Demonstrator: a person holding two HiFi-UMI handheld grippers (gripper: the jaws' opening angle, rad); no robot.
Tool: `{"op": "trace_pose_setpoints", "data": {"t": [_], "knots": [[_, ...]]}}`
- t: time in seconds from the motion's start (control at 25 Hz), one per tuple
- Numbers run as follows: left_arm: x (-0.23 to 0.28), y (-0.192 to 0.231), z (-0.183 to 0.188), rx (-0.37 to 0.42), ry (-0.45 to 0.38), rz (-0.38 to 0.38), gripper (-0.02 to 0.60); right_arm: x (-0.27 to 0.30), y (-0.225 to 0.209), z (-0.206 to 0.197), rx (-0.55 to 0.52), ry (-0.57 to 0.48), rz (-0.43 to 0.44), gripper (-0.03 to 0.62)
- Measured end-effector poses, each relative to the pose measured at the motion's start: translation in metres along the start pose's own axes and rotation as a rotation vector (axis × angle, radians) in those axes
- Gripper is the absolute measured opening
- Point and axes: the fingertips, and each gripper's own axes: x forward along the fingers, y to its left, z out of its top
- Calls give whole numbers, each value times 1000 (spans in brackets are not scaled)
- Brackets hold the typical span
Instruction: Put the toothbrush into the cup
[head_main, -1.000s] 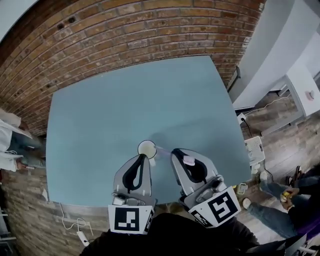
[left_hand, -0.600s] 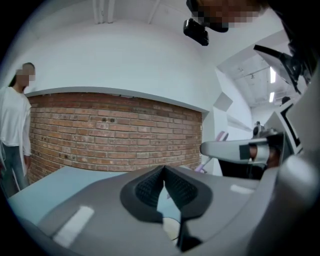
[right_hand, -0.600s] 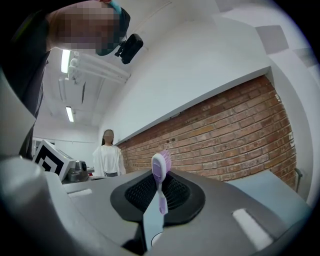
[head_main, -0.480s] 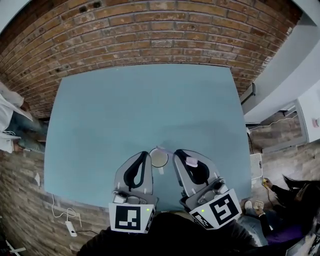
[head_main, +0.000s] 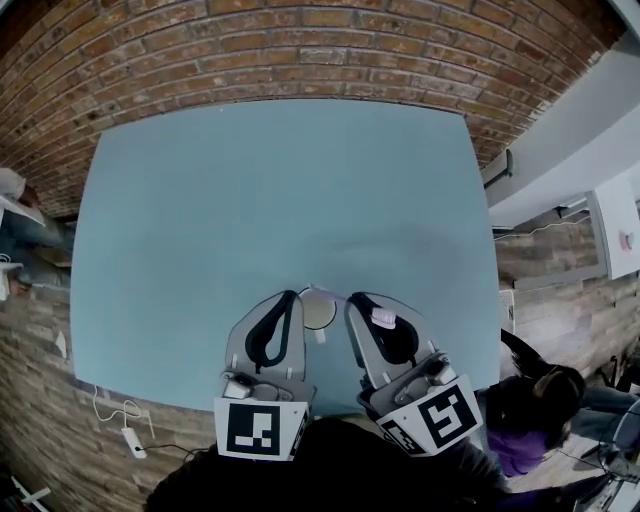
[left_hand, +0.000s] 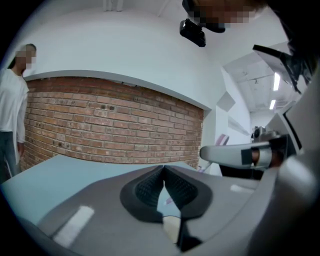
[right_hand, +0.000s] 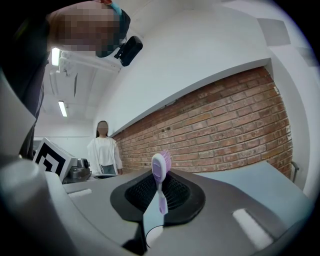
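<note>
A round pale cup (head_main: 319, 313) stands on the blue table (head_main: 260, 200), low between my two grippers and partly hidden by them. My right gripper (head_main: 354, 301) is shut on a purple toothbrush (head_main: 381, 319). Its bristled head sticks up above the pads (right_hand: 160, 167), and its handle end (head_main: 326, 293) reaches to the cup's far rim. My left gripper (head_main: 290, 298) lies just left of the cup. Its pads (left_hand: 150, 187) meet at the tips and nothing shows gripped between them. The cup's rim (left_hand: 172, 227) and a bit of the purple handle show through the gap lower down.
A brick wall (head_main: 300, 50) runs along the table's far side. The table's near edge lies just under the grippers. A person in white (right_hand: 102, 150) stands off to the left, and another person (head_main: 540, 405) is low at the right. A cable (head_main: 125, 435) lies on the floor.
Both grippers moved together over the table. The cup, earlier at the left gripper's tip, now sits between the two grippers, and the toothbrush handle end now reaches its rim.
</note>
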Motion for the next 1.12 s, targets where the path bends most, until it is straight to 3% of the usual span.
{"op": "trace_pose_setpoints", "data": {"t": [1.12], "knots": [[-1,20,-86,-62,186,-36,8,13,1,-100,64,172,-43,28]]}}
